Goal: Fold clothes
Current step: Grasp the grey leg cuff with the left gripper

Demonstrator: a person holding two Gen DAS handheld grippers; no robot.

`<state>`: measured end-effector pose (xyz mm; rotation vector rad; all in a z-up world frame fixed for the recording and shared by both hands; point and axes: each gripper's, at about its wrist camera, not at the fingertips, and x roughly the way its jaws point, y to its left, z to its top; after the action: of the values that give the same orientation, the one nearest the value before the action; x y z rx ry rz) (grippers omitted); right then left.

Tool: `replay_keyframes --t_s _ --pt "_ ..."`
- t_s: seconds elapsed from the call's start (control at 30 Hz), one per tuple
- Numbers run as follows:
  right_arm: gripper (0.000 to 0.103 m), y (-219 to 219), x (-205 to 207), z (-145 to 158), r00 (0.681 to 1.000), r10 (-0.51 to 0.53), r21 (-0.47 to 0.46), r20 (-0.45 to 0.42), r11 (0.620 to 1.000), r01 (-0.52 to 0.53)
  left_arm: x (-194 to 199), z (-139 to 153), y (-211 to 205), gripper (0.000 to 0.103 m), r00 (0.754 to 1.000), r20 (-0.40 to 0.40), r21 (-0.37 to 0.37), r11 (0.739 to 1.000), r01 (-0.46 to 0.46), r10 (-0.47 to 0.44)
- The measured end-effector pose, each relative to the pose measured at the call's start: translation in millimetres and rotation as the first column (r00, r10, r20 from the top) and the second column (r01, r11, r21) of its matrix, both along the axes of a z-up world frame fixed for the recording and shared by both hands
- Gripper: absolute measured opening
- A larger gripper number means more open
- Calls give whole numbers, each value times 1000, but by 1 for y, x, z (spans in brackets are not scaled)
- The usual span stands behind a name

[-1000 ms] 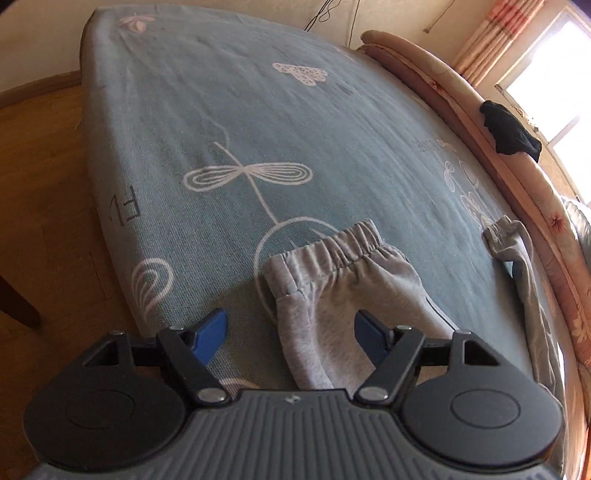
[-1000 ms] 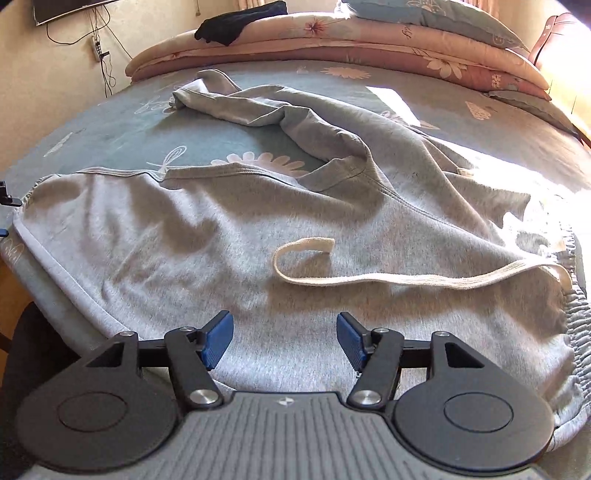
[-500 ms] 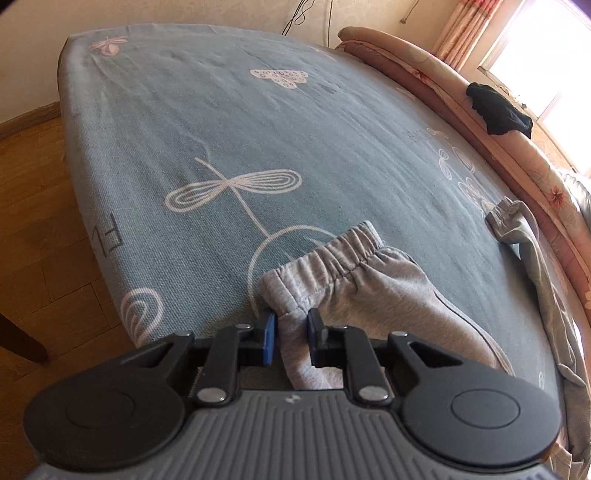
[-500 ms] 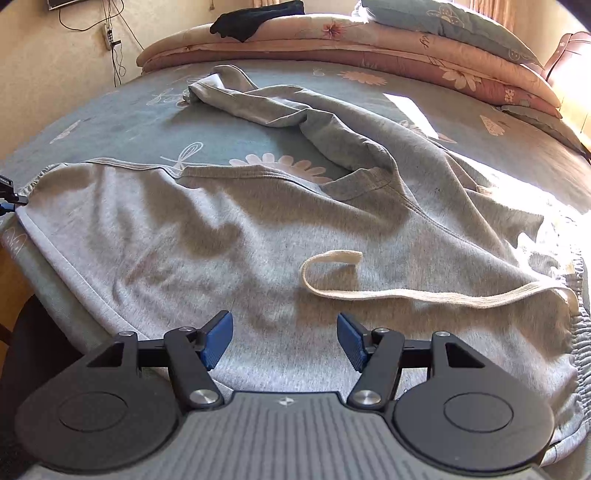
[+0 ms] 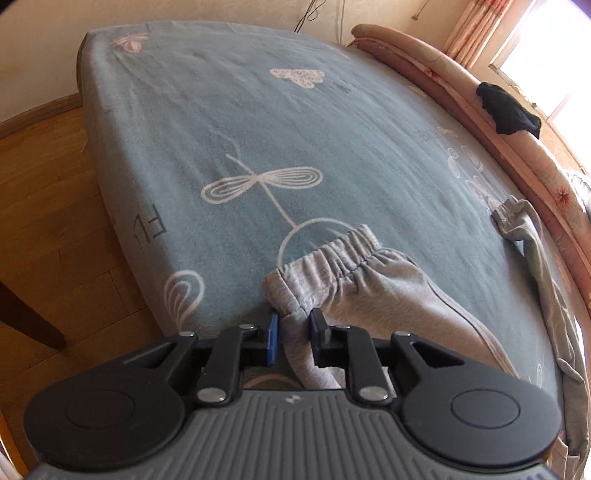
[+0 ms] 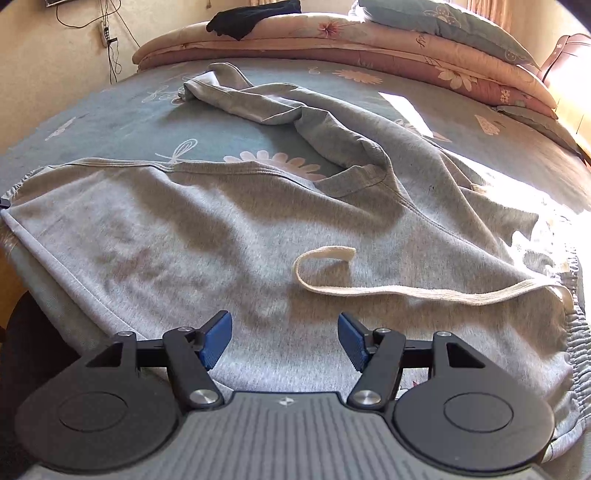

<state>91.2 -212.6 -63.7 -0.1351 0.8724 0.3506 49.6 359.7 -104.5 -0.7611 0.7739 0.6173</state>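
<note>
A bed (image 5: 229, 122) covered in a blue-grey sheet printed with white dragonflies, daisies and butterflies carries everything. Grey sweatpants (image 6: 207, 236) lie spread on it, one leg's elastic cuff (image 5: 328, 254) near the bed's near edge, the other leg trailing towards the far side, and a cream drawstring (image 6: 388, 291) looping over the fabric. Along the far edge lies a rolled pink floral quilt (image 6: 369, 44), with a pillow (image 6: 443, 26) and a black garment (image 6: 251, 18) on top.

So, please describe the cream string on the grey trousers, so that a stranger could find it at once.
Look at the blue bed sheet, then at the grey trousers spread over its near part. On the trousers, toward the elastic waistband at the right, lies the string. It is the only flat, cream piece, with its loose end curled into a hook.
</note>
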Motion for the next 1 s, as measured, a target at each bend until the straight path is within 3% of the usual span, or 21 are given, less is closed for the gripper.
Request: replay_keyframes --t_s 0.1,0.23,0.3,0.37,0.47,0.63,0.77,0.93,1.0 --pt "69 0 0 1 1000 -2 -4 5 1000 2 -12 4 3 26 999 42 -11 1000 -27 28" --pt "70 2 3 2 1000 0 -5 3 1000 0 -11 37 -2 33 997 73 136 991 -11 2" --pt "70 5 6 1 1000 2 -3 0 1000 -2 0 47 -2 47 992 108 191 981 37 -58" --pt "70 9 7 0 1000 10 -3 -4 1000 -10 23 47 1 49 986 102 238 965 108 -135" --pt "70 16 6 1 1000 31 -15 0 999 -31 58 28 5 49 969 40 249 942 227 -244" --pt "70 16 6 3 1000 28 -39 0 999 -28 92 -4 -5 49 921 -109 342 856 389 -375" --pt "70 14 13 0 1000 -8 -52 -15 999 8 89 -9 -22 51 900 -134 403 807 432 -415" --pt "70 26 16 -5 999 23 -60 -26 998 -24 91 -6 -33 51 862 -172 407 762 504 -478" --pt "70 31 16 -6 999 40 -66 -24 997 -41 92 -3 -36 44 852 -183 409 751 519 -490"
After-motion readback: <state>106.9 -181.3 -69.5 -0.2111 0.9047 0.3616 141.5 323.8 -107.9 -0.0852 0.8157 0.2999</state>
